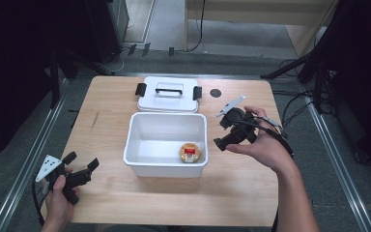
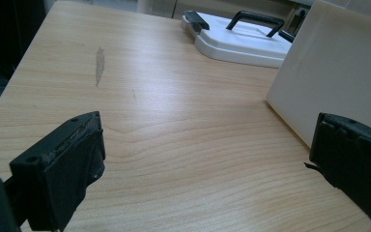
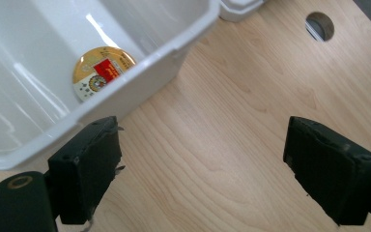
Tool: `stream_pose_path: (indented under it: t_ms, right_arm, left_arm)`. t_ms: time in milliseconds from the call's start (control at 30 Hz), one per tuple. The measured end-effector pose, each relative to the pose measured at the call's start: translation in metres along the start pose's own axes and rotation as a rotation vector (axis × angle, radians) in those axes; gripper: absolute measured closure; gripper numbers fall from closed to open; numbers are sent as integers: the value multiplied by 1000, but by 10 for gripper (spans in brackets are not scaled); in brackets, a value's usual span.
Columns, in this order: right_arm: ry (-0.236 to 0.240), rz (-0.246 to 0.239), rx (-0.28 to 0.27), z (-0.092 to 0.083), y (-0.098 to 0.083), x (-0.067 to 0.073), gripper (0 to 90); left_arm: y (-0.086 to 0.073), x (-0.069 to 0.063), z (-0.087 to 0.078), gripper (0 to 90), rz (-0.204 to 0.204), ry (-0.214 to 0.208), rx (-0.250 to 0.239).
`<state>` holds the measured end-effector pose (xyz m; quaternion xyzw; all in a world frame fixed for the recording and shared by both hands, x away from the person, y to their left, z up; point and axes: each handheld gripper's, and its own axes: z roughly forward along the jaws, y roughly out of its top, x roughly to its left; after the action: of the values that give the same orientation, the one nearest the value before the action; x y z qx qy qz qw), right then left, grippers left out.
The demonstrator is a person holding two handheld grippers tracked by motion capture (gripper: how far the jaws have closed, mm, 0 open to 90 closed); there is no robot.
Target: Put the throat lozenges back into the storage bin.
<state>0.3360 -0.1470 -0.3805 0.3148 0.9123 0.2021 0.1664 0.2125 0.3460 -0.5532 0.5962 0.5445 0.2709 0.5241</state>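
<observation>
You are holding right hand-held gripper [image 1: 233, 130] jaws spread, empty, beside white bin [image 1: 140, 162]; left hand-held gripper [image 1: 77, 169] resting spread at bench [image 1: 174, 198] corner; gold round tin [image 1: 190, 153] lying inside bin; lid [image 1: 168, 99] sitting behind

The bin [image 1: 166, 164] sat mid-table [image 1: 111, 96] before you, the round tin [image 1: 190, 153] in its near right corner; the lid [image 1: 168, 94] lay just behind it, a hole [image 1: 215, 93] to the lid's right; your left gripper [image 1: 81, 166] rested at the near left edge, your right gripper [image 1: 222, 133] just right of the bin.
</observation>
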Motion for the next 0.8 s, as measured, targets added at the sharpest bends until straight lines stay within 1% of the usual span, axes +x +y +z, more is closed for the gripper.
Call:
stream_pose_path:
  t_ms: [33, 67, 100, 133, 167, 233, 267, 300, 333, 367, 400, 433, 500, 533, 567, 600, 633, 667, 700, 800]
  right_arm:
    - [-2, 36, -15, -1, -9, -7, 134]
    - [-2, 36, -15, -1, -9, -7, 134]
    - [-6, 70, -37, -1, -19, -13, 133]
    - [-6, 70, -37, -1, -19, -13, 133]
    - [-7, 95, -52, -1, -29, -19, 131]
    - [-21, 118, -54, 0, -39, -24, 131]
    - [-21, 118, -54, 0, -39, -24, 131]
    - [-40, 135, -51, 2, -49, -28, 130]
    - [-49, 153, -47, 3, -54, -30, 130]
    - [-50, 165, -50, 4, -59, -32, 130]
    - [-50, 165, -50, 4, -59, -32, 130]
    - [-58, 186, -52, 6, -68, -36, 130]
    - [-65, 210, -58, 8, -76, -39, 130]
    - [-65, 210, -58, 8, -76, -39, 130]
    - [-77, 228, -63, 11, -85, -42, 130]
    - [-79, 241, -65, 12, -88, -43, 130]
    - [-79, 241, -65, 12, -88, -43, 130]
    - [-84, 254, -67, 14, -92, -45, 130]
    - [-92, 276, -75, 17, -100, -48, 130]
    - [-103, 315, -76, 24, -112, -51, 129]
  left_arm:
    - [0, 0, 0, 0, 2, 0, 2]
    - [0, 0, 0, 0, 2, 0, 2]
    - [0, 0, 0, 0, 2, 0, 2]
    - [0, 0, 0, 0, 2, 0, 2]
    - [0, 0, 0, 0, 0, 1, 0]
    - [0, 0, 0, 0, 2, 2, 0]
    - [0, 0, 0, 0, 2, 2, 0]
    - [0, 0, 0, 0, 4, 2, 1]
    - [0, 0, 0, 0, 4, 3, 0]
    - [0, 0, 0, 0, 4, 3, 0]
    - [0, 0, 0, 0, 4, 3, 0]
    - [0, 0, 0, 0, 2, 1, 1]
    - [0, -1, 0, 0, 3, 1, 2]
    - [0, -1, 0, 0, 3, 1, 2]
    - [0, -1, 0, 0, 5, 3, 2]
    - [0, -1, 0, 0, 4, 1, 2]
    - [0, -1, 0, 0, 4, 1, 2]
    - [0, 0, 0, 0, 0, 1, 1]
    - [0, 0, 0, 0, -4, 0, 1]
    - [0, 0, 0, 0, -3, 0, 2]
